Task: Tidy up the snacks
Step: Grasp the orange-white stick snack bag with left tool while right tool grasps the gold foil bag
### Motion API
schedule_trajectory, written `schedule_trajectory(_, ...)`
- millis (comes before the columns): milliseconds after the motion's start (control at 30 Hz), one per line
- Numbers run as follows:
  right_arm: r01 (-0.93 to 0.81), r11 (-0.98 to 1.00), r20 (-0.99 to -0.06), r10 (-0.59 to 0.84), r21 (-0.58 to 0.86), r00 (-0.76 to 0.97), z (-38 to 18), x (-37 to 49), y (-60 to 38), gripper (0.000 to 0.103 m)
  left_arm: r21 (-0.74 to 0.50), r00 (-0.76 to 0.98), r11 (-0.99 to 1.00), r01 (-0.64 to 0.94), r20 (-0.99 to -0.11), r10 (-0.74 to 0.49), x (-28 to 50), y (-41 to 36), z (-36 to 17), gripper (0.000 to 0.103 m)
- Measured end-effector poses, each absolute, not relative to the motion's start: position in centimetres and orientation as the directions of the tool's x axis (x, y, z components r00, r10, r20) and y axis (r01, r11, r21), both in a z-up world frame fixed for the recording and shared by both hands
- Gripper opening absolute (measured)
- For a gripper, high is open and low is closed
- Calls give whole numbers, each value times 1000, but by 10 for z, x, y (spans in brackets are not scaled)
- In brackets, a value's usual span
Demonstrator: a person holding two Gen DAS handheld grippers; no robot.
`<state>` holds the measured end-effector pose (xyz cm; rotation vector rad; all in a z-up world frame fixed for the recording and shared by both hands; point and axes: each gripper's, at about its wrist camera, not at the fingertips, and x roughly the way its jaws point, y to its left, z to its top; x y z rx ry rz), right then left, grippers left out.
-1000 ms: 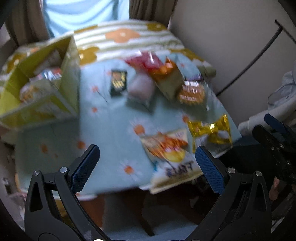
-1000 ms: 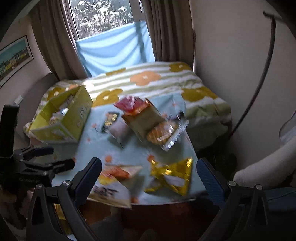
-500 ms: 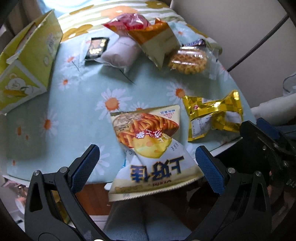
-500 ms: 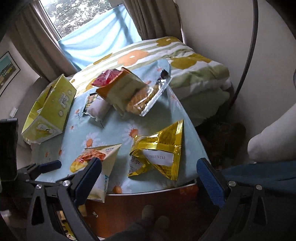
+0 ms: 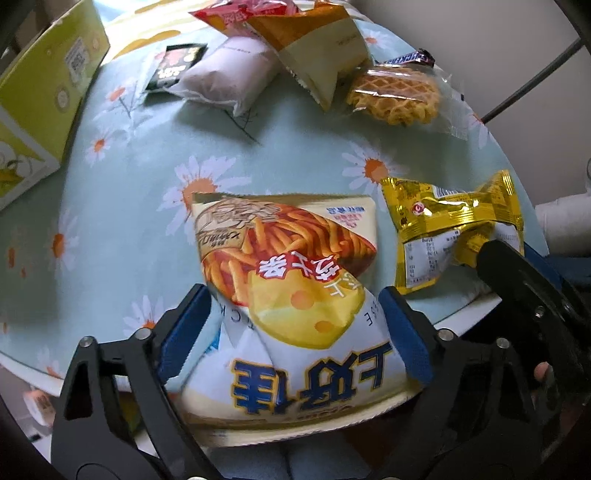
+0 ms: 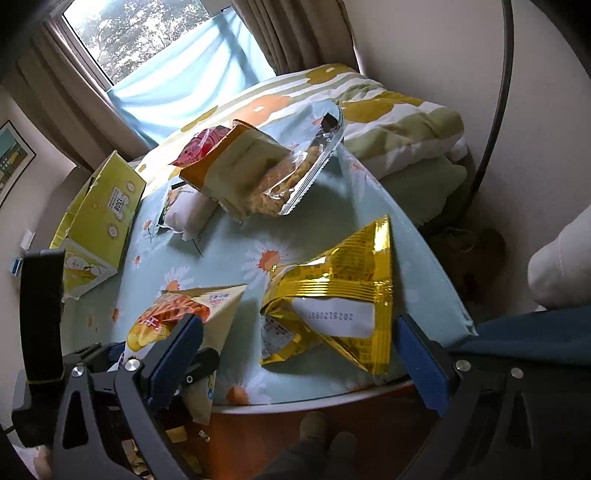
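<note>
A white and yellow cheese-stick snack bag [image 5: 291, 280] lies at the near edge of the daisy-print table [image 5: 147, 192]; it also shows in the right wrist view [image 6: 177, 317]. My left gripper [image 5: 291, 328] is open, with one finger on each side of the bag's lower half. A gold foil snack bag [image 6: 332, 299] lies to its right, also in the left wrist view [image 5: 447, 229]. My right gripper [image 6: 299, 354] is open, just before the gold bag at the table edge.
A yellow-green cardboard box [image 6: 99, 225] stands at the table's left. At the far side lie a waffle snack in clear wrap [image 5: 395, 96], a tan bag [image 5: 317, 44], a red bag [image 5: 236, 14], a white pouch [image 5: 229, 74] and a small black packet [image 5: 173, 66]. A bed [image 6: 388, 122] is beyond.
My left gripper has moved forward and down until its fingers straddle the cheese-stick bag. My right gripper has come closer to the gold bag.
</note>
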<state>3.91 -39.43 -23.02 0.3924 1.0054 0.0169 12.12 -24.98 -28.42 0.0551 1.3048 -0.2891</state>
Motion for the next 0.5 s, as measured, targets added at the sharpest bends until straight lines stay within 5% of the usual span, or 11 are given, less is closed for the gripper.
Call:
schedule_trajectory(433, 209, 926, -832, 164, 315, 530, -246, 61, -386, 94, -137, 255, 955, 263, -945, -206, 135, -244, -276, 66)
schedule_trajectory(500, 224, 932, -843, 132, 285, 521, -247, 62, -384, 83, -136, 257, 955, 264, -944, -206, 137, -243, -275, 64)
